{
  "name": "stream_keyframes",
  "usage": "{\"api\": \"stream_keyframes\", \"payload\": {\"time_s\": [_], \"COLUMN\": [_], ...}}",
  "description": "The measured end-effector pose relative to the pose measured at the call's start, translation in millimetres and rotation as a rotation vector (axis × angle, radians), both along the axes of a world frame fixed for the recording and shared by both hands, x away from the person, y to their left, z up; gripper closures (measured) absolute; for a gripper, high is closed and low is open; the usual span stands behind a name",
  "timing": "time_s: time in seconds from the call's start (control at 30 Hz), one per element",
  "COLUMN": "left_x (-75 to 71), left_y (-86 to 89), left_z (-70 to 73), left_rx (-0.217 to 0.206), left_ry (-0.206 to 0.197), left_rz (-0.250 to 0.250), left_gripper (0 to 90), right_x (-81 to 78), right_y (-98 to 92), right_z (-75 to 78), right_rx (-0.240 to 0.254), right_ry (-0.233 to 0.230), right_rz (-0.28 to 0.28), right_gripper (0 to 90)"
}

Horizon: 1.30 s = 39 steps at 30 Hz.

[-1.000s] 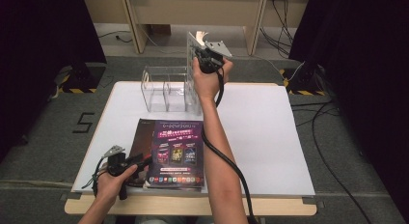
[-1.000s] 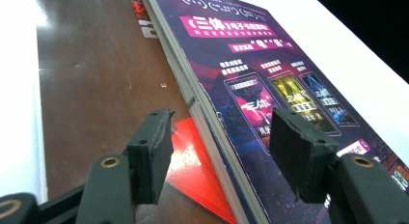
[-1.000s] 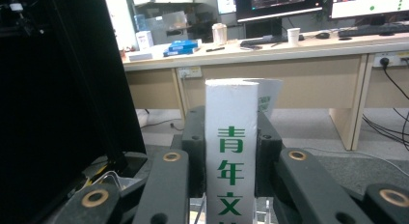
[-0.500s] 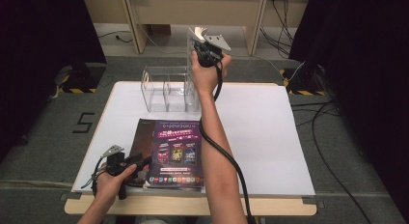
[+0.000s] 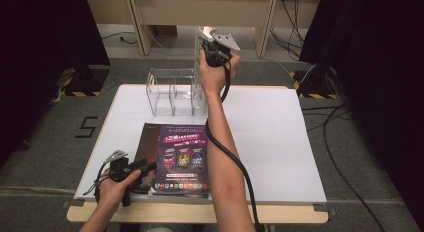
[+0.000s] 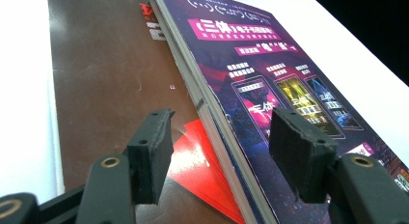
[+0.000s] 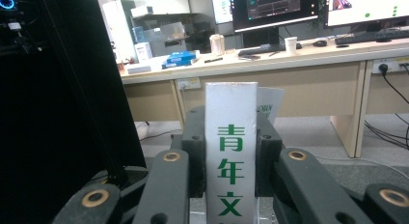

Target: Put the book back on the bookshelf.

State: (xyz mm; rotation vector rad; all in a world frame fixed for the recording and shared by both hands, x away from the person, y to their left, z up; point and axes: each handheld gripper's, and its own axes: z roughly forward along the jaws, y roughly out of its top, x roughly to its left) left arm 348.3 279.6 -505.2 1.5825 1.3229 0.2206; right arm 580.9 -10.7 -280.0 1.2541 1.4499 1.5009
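- We see the white book (image 7: 230, 156), its spine printed with green characters, clamped upright between the right gripper (image 7: 230, 137)'s jaws; the pads press on both of its sides.
- In the high view the right gripper (image 5: 216, 48) sits at about twelve o'clock, raised over the far edge of the table (image 5: 280, 142), with the clear plastic organizer (image 5: 172, 94) just below it toward seven o'clock.
- A purple magazine (image 5: 182, 157) lies flat at about seven o'clock from the table's centre, on top of a brown book (image 5: 148, 137).
- In the left gripper view we find the purple magazine (image 6: 270, 93) partly covering a red sheet (image 6: 202, 156) and the brown book (image 6: 106, 79).
- The left gripper (image 6: 219, 151) holds its jaws apart, grasping nothing, straddling the magazine's edge without pressing it.
- In the high view the left gripper (image 5: 142, 167) rests at the table's eight o'clock corner.
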Motion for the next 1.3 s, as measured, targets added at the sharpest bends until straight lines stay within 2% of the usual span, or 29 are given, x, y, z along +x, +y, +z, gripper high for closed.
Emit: {"api": "stream_keyframes", "payload": {"time_s": [0.3,0.43,0.67,0.87,1.0,1.03,1.17,1.3], "left_x": [0.1,0.2,-0.2,-0.1,0.1,-0.4,-1.2,-1.4], "left_y": [0.0,0.5,1.3,1.1,0.7,0.6,0.9,0.2], "left_z": [0.1,-0.3,-0.3,-0.7,-1.0,-1.0,-0.7,-0.1], "left_rx": [-0.001,0.000,-0.003,-0.003,0.000,0.000,0.001,0.002], "left_ry": [0.000,0.001,0.001,0.002,0.002,0.004,0.002,0.000], "left_rz": [-0.002,-0.003,0.001,-0.002,-0.008,-0.008,-0.004,-0.003], "left_gripper": [40.5,40.5,40.5,40.6,40.7,40.7,40.7,40.7], "right_x": [1.7,1.0,0.8,2.0,-2.3,-3.8,-11.9,-21.6], "right_y": [3.0,6.8,11.7,12.2,12.7,12.4,9.8,-1.1], "right_z": [-0.3,-7.1,-23.9,-23.5,-29.0,-30.0,-35.1,-36.7], "right_rx": [-0.011,-0.023,-0.033,-0.030,-0.046,-0.041,-0.074,-0.085], "right_ry": [-0.010,-0.012,0.012,0.004,-0.005,0.003,0.019,0.046], "right_rz": [-0.005,-0.006,-0.001,-0.005,-0.005,-0.006,-0.005,-0.008], "right_gripper": [73.8,73.8,73.8,73.7,73.7,73.6,73.3,73.1]}}
